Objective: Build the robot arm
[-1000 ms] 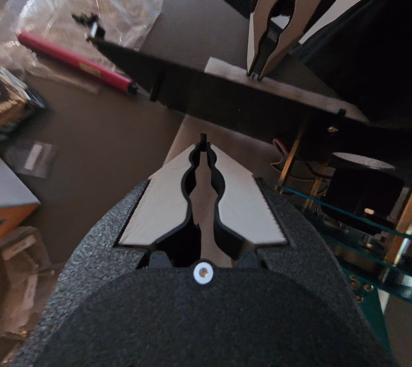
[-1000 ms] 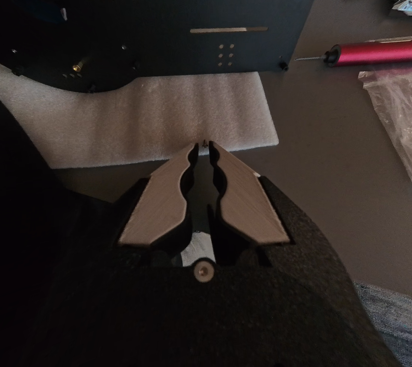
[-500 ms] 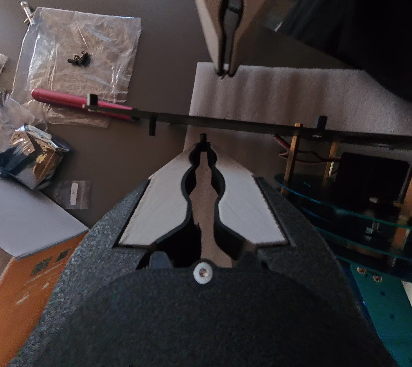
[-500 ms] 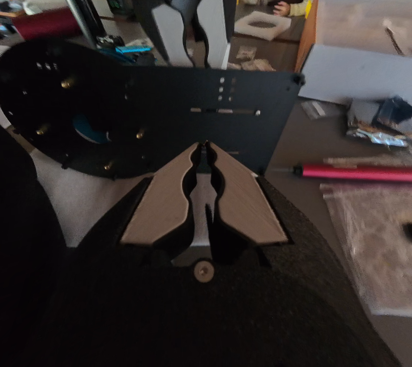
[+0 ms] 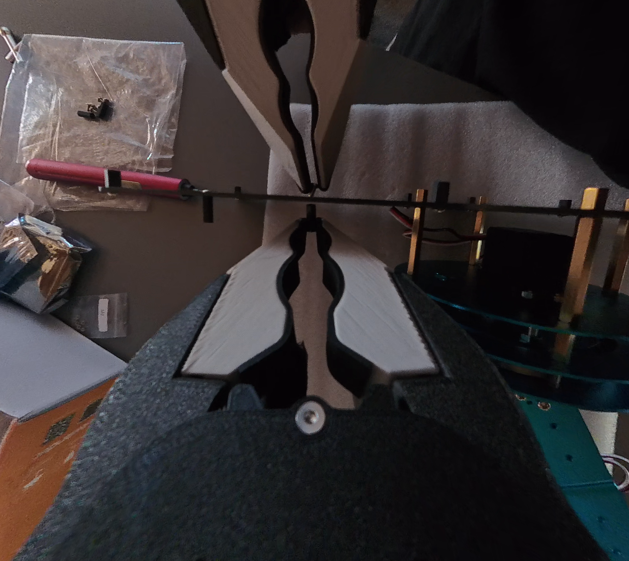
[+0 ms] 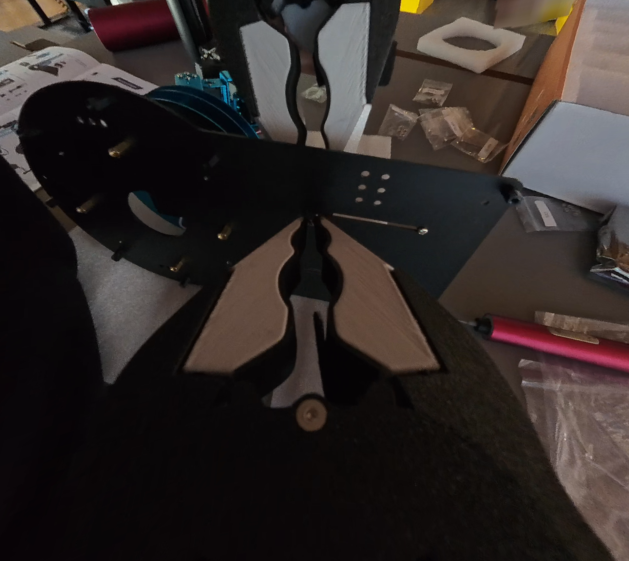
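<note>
The black plate (image 5: pixel 357 199) sits edge-on between the two grippers, so each can reach one face. Just under the plate, the left gripper (image 5: pixel 310 227) is pinched shut on a small black post (image 5: pixel 310 211). Just above the plate, the right gripper (image 5: pixel 311 186) is nearly closed; it looks to pinch a tiny screw (image 6: pixel 311 221), but that is too small to be sure.

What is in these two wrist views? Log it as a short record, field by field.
left gripper: shut on a small black standoff, just under the black plate's edge
right gripper: shut on a tiny screw, tips at the plate's upper face
plate mount: brass standoffs above blue discs
beneath: white foam sheet
table: red screwdriver, clear plastic bag
</note>
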The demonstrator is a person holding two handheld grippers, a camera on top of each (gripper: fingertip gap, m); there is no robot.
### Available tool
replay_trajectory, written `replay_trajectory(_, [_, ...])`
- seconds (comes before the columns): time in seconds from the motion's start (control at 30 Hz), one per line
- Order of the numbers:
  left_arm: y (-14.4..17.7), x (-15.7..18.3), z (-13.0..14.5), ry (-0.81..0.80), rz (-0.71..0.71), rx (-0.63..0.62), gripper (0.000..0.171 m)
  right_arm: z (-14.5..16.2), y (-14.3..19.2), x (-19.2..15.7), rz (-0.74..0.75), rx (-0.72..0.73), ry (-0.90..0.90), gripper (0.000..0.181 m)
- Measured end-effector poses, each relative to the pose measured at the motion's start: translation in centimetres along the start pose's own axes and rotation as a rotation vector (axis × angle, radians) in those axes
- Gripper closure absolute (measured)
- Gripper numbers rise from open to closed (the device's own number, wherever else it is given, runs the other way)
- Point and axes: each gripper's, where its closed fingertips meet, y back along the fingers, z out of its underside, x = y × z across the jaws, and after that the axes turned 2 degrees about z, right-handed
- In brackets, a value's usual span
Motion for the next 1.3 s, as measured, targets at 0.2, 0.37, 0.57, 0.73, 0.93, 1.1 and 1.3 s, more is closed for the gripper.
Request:
replay_trajectory(0.2, [0.12,-0.12,-0.09,-0.030,-0.024,-0.006,0.167,-0.37,-0.25,-0.27,-0.034,-0.005,-0.014,0.179])
replay_trajectory(0.37, [0.40,-0.08,-0.24,-0.032,-0.035,0.004,0.167,-0.43,-0.21,-0.23,-0.089,0.046,-0.107,0.177])
replay_trajectory(0.57, [0.38,0.00,-0.24,-0.026,-0.035,0.008,0.167,-0.45,-0.20,-0.17,-0.056,0.110,-0.145,0.178])
replay_trajectory(0.73, [0.33,0.15,-0.21,-0.020,-0.033,0.012,0.167,-0.44,-0.26,-0.11,0.041,0.109,-0.126,0.177])
replay_trajectory(0.93, [0.29,0.22,-0.19,-0.016,-0.048,0.004,0.167,-0.43,-0.27,-0.05,0.156,0.110,-0.101,0.177])
replay_trajectory(1.1, [0.25,0.24,-0.19,-0.021,-0.051,-0.004,0.167,-0.41,-0.22,0.02,0.167,0.103,-0.122,0.175])
replay_trajectory(1.3, [0.04,0.22,-0.10,-0.026,-0.044,-0.010,0.167,-0.37,-0.25,-0.06,0.157,0.104,-0.134,0.175])
